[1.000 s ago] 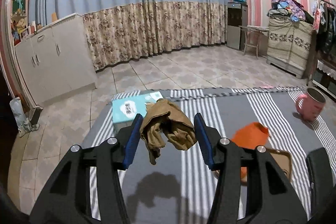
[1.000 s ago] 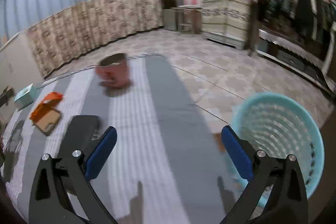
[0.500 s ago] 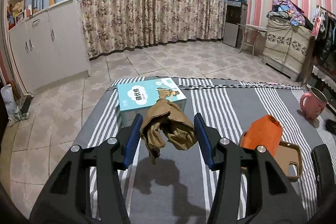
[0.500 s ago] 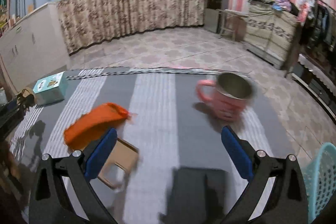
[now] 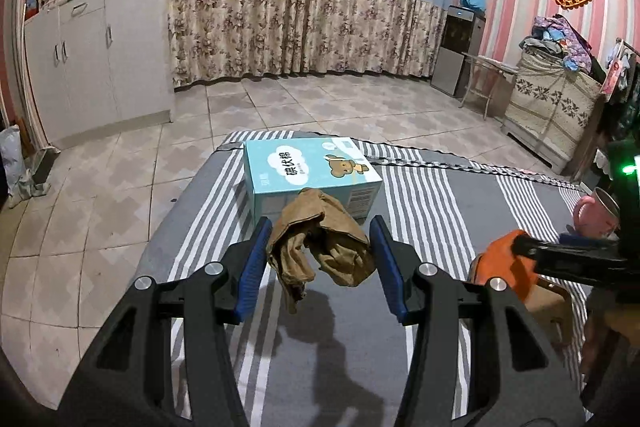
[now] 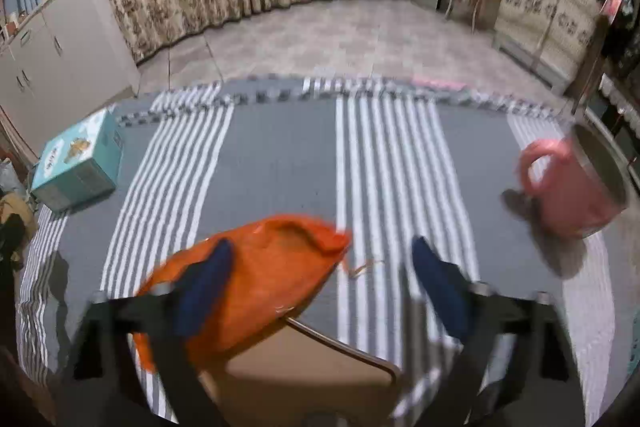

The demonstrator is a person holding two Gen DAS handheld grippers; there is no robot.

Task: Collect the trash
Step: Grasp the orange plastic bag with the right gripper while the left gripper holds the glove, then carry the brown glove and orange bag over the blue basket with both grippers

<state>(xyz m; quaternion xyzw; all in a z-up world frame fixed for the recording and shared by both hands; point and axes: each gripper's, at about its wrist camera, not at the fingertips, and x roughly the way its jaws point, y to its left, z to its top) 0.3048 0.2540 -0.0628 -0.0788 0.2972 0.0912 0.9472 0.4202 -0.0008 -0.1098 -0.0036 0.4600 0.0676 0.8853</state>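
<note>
Your left gripper [image 5: 318, 259] jaws pinch the crumpled brown paper [image 5: 320, 241] above the striped desk [image 5: 432, 195], tissue box [image 5: 308, 175] at 12 o'clock. Your right gripper [image 6: 320, 279] jaws gape wide over the orange wrapper [image 6: 264, 267], pink mug [image 6: 572, 187] at 2 o'clock.

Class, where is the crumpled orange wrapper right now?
In the right wrist view, the crumpled orange wrapper lies on the striped cloth, beneath the open right claw, its near edge overlapping a tan phone case.

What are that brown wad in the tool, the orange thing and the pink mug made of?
Brown wad: looks like crumpled kraft paper, matte, with sharp creases, though it could be thin cloth.
Orange thing: seems a thin plastic wrapper, slightly glossy, puffed; blur leaves it uncertain.
Pink mug: smooth pink outside, grey metallic-looking inside.
</note>
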